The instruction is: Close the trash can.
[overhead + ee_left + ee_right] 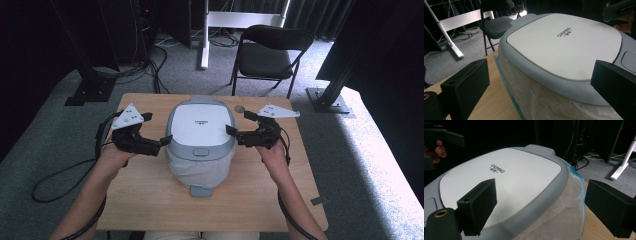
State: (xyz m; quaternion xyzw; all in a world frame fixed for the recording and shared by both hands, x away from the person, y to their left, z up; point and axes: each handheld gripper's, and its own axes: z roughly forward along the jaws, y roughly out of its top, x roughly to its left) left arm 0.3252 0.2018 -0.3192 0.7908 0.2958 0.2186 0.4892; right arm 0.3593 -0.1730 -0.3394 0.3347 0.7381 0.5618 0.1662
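A small bin [200, 122] with a white lid panel and a grey rim stands in the middle of the wooden table [150, 200]. A clear plastic bag [197, 167] lines it and bulges out under the rim. A grey pedal [201, 191] sticks out at its near side. My left gripper [157, 128] is open just off the bin's left side, its jaws wide apart around the rim [541, 75]. My right gripper [239, 123] is open at the bin's right side, one jaw over the lid [506, 177] and the other outside the bag [566, 212]. Neither holds anything.
A black folding chair [267, 52] stands behind the table's far edge. Cables [145, 70] lie on the grey carpet at the back left, beside black frame posts [90, 75]. A white stand leg [204, 45] rises behind. The table's front strip is bare wood.
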